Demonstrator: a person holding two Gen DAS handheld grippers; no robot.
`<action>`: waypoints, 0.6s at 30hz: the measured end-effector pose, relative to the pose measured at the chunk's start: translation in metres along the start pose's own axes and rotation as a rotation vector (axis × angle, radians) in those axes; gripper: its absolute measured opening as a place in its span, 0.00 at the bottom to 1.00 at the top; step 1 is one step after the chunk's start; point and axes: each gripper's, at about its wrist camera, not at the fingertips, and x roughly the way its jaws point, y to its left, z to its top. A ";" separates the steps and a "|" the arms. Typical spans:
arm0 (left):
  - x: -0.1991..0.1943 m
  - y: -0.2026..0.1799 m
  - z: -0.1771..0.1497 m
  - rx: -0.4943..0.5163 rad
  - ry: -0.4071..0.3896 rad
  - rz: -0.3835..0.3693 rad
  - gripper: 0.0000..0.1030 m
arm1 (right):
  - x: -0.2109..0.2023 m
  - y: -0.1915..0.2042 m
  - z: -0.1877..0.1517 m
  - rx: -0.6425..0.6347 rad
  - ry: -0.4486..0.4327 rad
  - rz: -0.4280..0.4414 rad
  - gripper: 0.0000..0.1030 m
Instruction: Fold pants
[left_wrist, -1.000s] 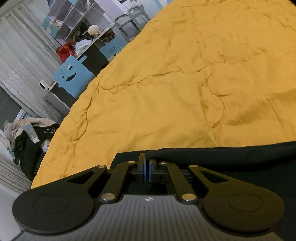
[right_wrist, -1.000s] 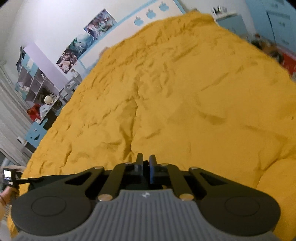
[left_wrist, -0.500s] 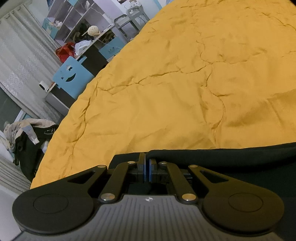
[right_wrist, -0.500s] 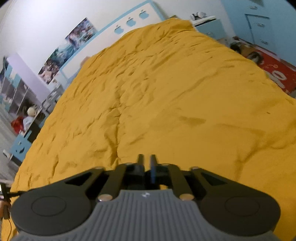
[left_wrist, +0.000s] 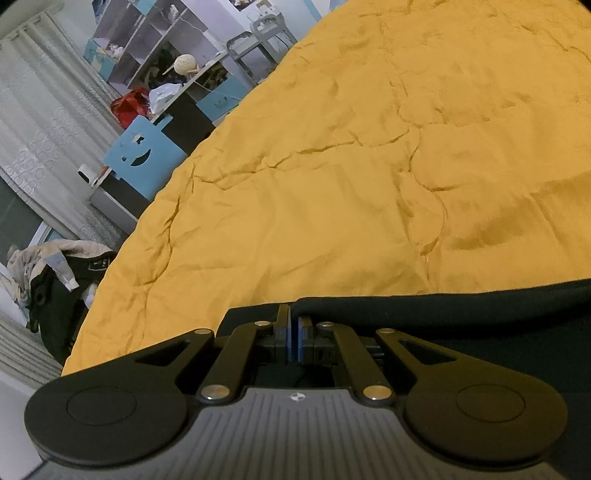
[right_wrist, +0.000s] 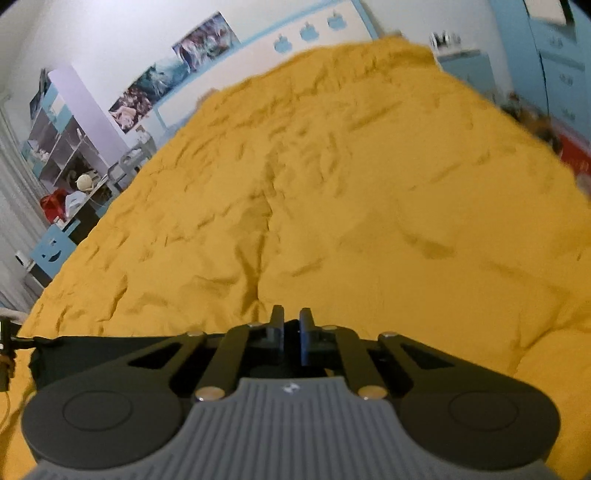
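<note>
Pants (left_wrist: 443, 310), one black pair, lie across the near edge of the yellow bedspread (left_wrist: 332, 184), their upper edge running from the left gripper (left_wrist: 293, 325) off toward the right. That gripper's jaws are clamped together on the pants' edge. The right gripper (right_wrist: 291, 328) has its jaws drawn together; black cloth lies just under them, but whether it is pinched I cannot tell. One shelf unit (left_wrist: 147, 44) past the bed's left edge holds small, blurred items.
</note>
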 end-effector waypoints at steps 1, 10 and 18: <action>0.001 0.000 0.000 -0.002 0.000 0.000 0.02 | -0.002 0.001 0.000 0.009 -0.011 -0.019 0.00; 0.009 -0.007 0.001 0.018 0.008 0.000 0.03 | 0.025 -0.001 -0.012 0.031 0.048 -0.210 0.00; -0.008 0.025 -0.006 -0.057 -0.062 -0.058 0.29 | -0.006 0.047 -0.016 -0.143 0.075 -0.376 0.02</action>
